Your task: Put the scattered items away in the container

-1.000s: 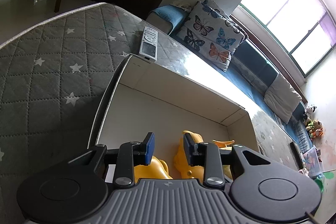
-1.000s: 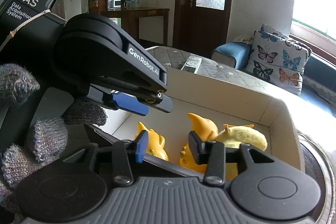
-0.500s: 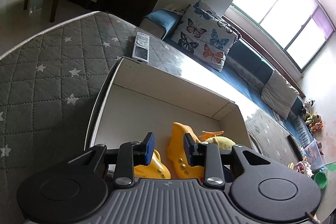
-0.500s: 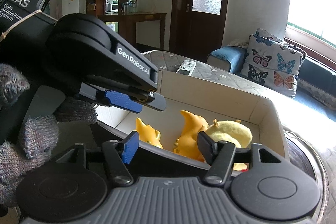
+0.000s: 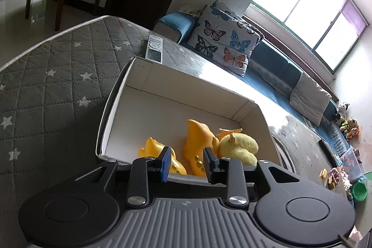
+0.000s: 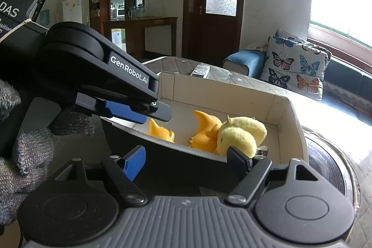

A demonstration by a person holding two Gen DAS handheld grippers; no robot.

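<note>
Box point(image 6: 284, 113) with three toys; right fingers point(image 6: 136, 160) now wider apart, left fingers point(image 5: 166, 163) unchanged, both empty.

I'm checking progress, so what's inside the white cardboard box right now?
Inside the white cardboard box: two orange rubber toys and a yellow plush duck, bunched by the near wall. That wall and the left gripper hide the floor under them.

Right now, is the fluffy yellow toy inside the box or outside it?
Inside. The fluffy yellow toy lies within the white walls of the box, pressed against an orange toy.
</note>
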